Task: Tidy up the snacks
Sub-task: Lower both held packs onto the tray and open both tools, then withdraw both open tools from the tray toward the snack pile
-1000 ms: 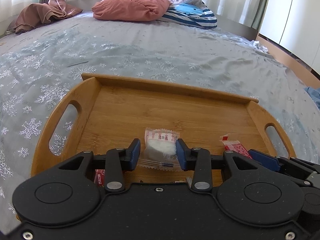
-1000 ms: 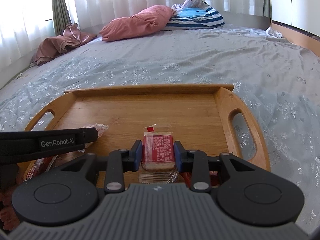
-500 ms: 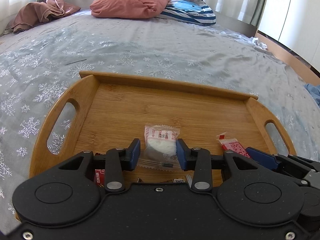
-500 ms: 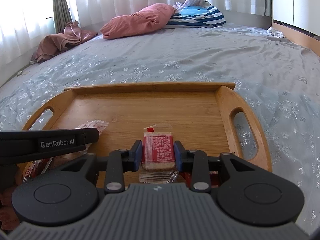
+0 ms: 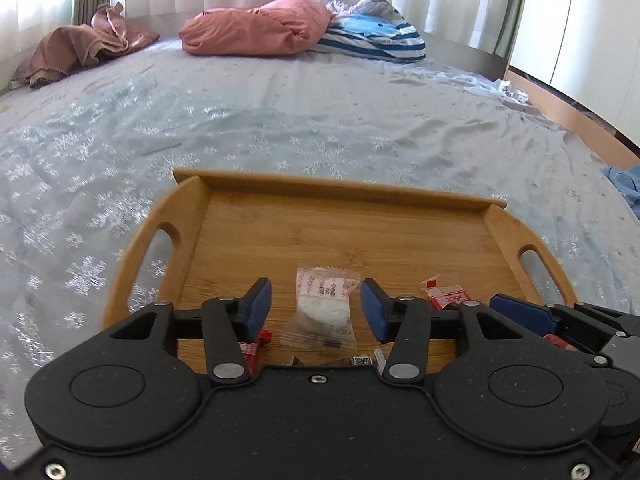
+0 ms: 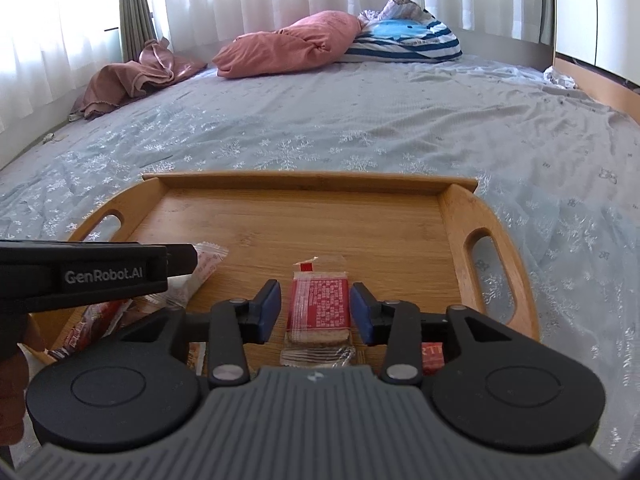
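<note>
Both tongs have just let go: the left tongs (image 5: 316, 306) now stand apart around the white candy packet (image 5: 322, 310), which lies free on the wooden tray (image 5: 332, 232). Right tongs (image 6: 316, 310) have also opened, flanking the red biscuit packet (image 6: 319, 308) without clearly pinching it. Both snacks look placed, so further packets probably come next.

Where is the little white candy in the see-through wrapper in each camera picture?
Left wrist view: the white candy lies on the wooden tray, low in the middle, between the open fingers of the left gripper, touching neither.
Right wrist view: the same candy is at the left, partly hidden behind the left gripper's black body.
Shared landmark: the pink pillow at the far end of the bed.
</note>
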Demonstrator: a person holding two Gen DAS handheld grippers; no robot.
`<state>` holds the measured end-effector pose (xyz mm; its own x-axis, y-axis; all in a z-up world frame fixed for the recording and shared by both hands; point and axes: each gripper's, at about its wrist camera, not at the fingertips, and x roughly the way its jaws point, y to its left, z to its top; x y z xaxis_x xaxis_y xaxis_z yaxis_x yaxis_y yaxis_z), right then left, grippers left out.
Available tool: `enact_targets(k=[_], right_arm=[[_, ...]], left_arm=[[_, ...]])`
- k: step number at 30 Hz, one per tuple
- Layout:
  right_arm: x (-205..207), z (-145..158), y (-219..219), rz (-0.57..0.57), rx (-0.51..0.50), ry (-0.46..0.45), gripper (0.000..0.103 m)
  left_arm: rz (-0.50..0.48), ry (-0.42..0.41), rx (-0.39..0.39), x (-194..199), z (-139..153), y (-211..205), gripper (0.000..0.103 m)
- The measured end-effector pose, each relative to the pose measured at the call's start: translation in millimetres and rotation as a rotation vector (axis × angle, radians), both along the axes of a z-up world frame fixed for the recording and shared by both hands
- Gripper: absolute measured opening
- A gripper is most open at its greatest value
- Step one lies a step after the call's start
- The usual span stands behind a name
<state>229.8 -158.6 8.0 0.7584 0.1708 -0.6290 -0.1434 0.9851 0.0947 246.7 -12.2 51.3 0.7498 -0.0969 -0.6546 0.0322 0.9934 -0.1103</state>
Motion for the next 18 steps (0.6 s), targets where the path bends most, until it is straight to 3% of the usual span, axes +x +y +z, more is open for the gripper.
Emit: enact_targets(k=[5,9,12,18], right_arm=[[-14,12,-3,0.009,0.007,-0.016,0.069],[-31,21,-10,0.018,0.026,-0.026,0.076],[-46,26,-18,0.024,0.041,-0.035,0.085],[-80,28,-33,0.026,0.065,-0.047,0.090]], left_arm=[[-0.035,-0.036,0.007,-22,16,5,0.060],[-0.071,-0.062,-0.001,-48,28,10,0.075],[-0.099,-0.077,-0.006,-68,33,14,0.079],[-0.115,-0.085,-0.039,-109,36,25,0.083]])
